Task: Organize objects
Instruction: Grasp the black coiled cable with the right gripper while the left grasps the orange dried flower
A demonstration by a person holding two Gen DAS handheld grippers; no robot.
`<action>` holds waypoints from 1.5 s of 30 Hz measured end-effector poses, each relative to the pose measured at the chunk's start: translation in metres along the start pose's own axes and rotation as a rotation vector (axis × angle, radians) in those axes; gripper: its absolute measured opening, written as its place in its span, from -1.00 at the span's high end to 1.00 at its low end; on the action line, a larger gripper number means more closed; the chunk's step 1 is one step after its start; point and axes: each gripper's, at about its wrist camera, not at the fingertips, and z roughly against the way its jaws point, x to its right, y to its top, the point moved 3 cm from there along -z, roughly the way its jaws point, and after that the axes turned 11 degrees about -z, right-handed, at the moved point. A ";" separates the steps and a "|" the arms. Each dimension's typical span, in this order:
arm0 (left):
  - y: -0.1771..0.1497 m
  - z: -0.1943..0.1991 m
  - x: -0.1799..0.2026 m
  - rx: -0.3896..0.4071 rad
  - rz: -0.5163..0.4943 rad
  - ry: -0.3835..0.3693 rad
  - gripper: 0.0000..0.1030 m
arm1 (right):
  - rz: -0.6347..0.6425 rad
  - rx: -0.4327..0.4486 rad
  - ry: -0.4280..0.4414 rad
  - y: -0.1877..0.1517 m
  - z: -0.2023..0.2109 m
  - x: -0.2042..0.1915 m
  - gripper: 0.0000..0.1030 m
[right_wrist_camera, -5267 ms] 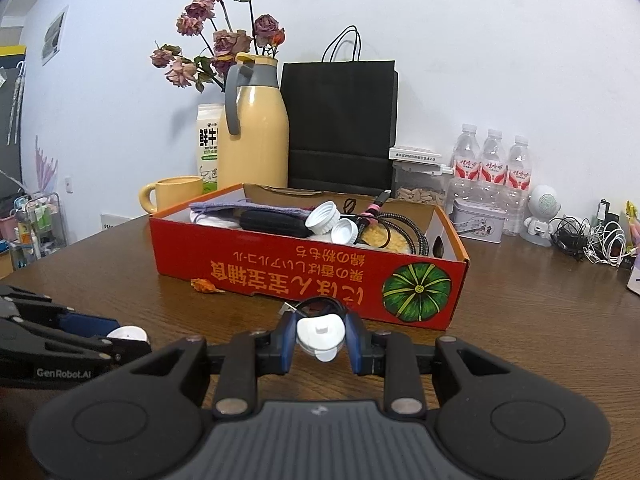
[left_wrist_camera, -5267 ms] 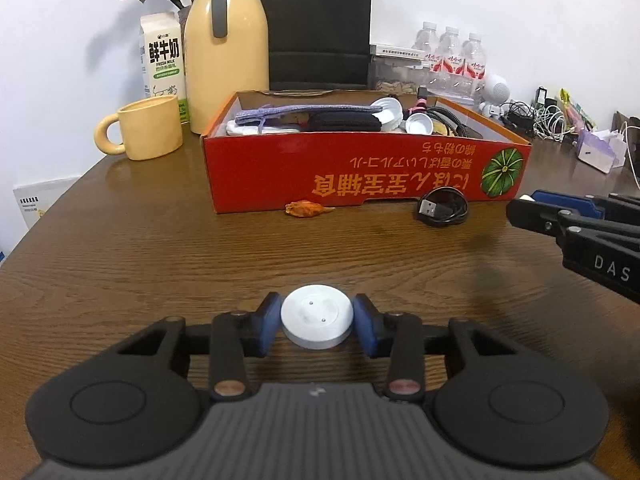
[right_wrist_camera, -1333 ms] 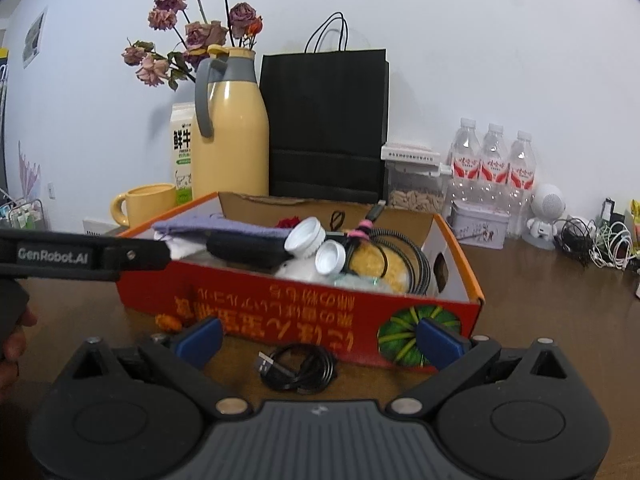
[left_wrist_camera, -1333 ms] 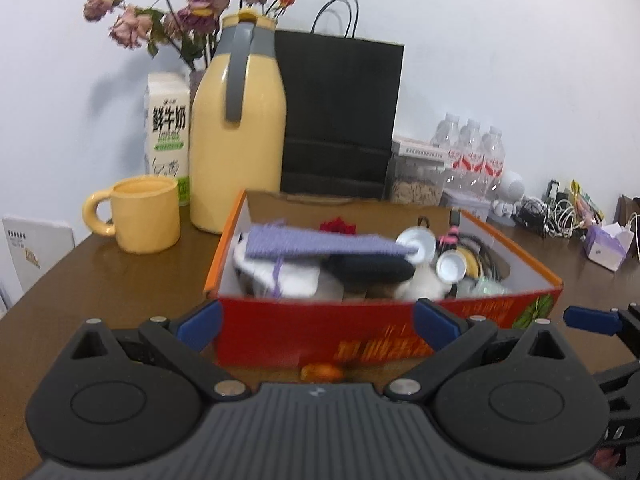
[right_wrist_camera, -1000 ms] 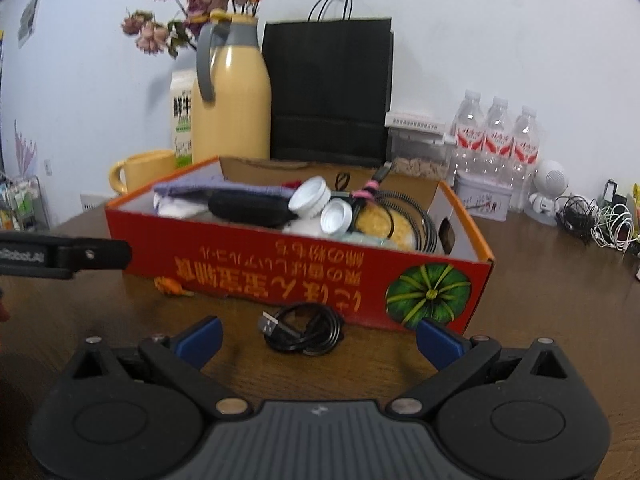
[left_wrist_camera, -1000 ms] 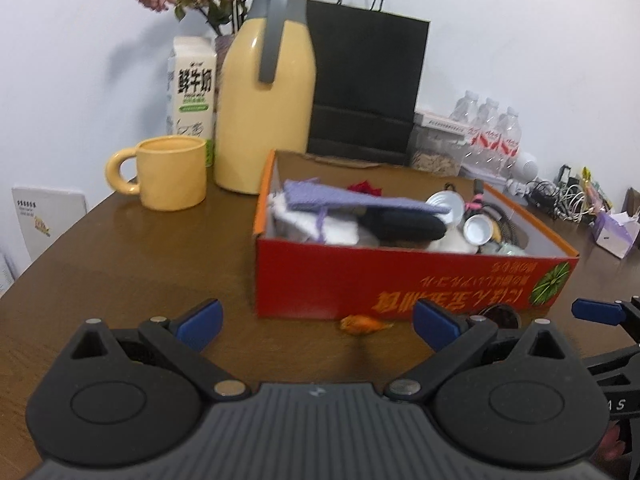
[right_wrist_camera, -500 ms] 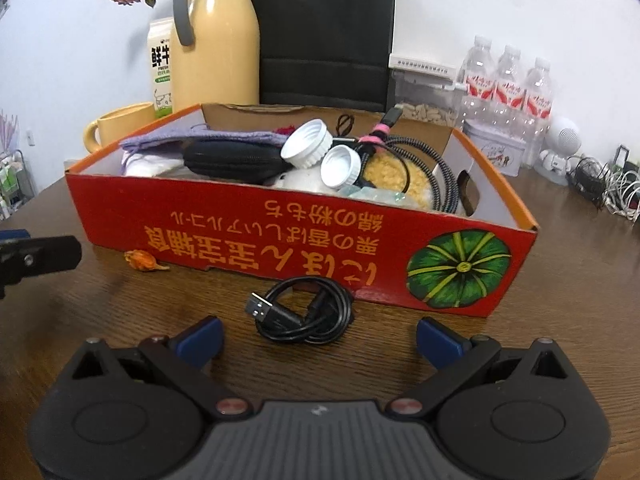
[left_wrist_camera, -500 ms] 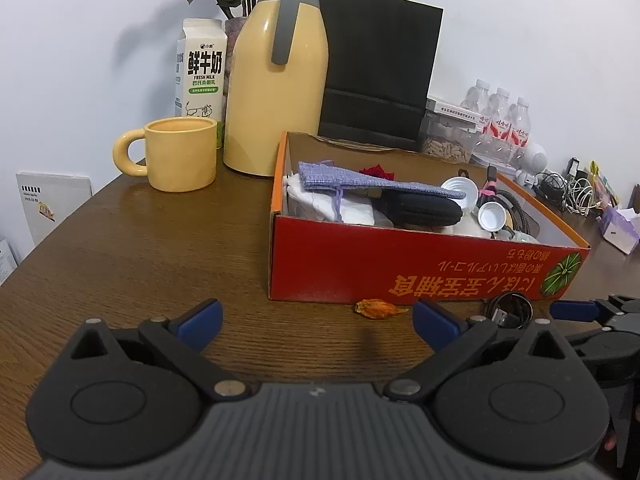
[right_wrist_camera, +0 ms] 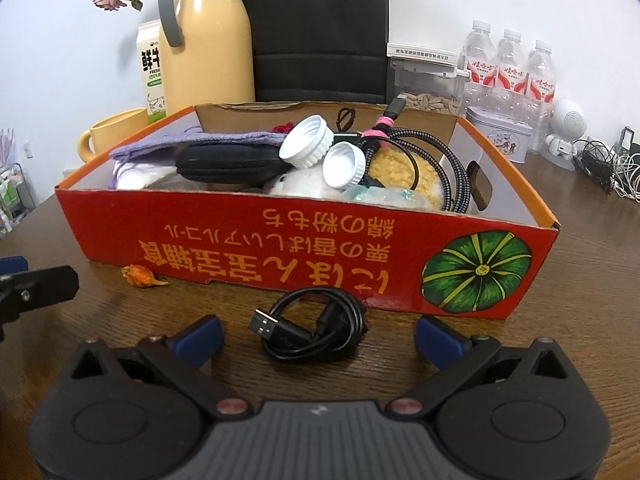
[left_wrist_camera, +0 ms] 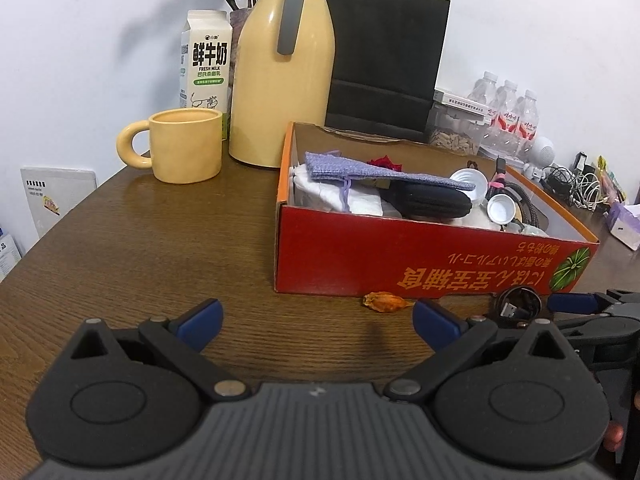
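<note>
A coiled black USB cable (right_wrist_camera: pixel 312 326) lies on the wooden table just before the red cardboard box (right_wrist_camera: pixel 280 248). My right gripper (right_wrist_camera: pixel 318 334) is open, low over the table, its blue fingertips on either side of the cable without touching it. My left gripper (left_wrist_camera: pixel 316 320) is open and empty over bare wood, left of the box (left_wrist_camera: pixel 420 264). The cable (left_wrist_camera: pixel 518 304) shows at the right of the left wrist view, beside the right gripper's finger (left_wrist_camera: pixel 572 303). Inside the box lie two white caps (right_wrist_camera: pixel 308 142), a black pouch (right_wrist_camera: pixel 228 164), a purple cloth and braided cables.
A small orange dried bud (left_wrist_camera: pixel 384 302) lies against the box's front. Behind stand a yellow mug (left_wrist_camera: pixel 186 144), a milk carton (left_wrist_camera: pixel 206 64), a tall yellow thermos (left_wrist_camera: pixel 282 68), a black paper bag (left_wrist_camera: pixel 380 64) and water bottles (right_wrist_camera: pixel 508 68). Tangled wires (left_wrist_camera: pixel 580 184) sit far right.
Both grippers, earlier shut on white caps, are open and empty. Both have drawn back and sunk toward the table; the right one has closed in on the black cable.
</note>
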 end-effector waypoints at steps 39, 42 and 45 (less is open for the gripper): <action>0.008 -0.035 0.033 -0.064 -0.079 0.051 -1.00 | -0.007 0.259 0.065 -0.002 0.067 0.013 -0.08; 0.010 -0.043 0.038 -0.082 -0.082 0.065 -1.00 | -0.014 0.268 0.058 -0.002 0.069 0.019 -0.08; 0.013 -0.049 0.043 -0.088 -0.079 0.075 -1.00 | -0.022 0.275 0.054 -0.002 0.071 0.023 -0.08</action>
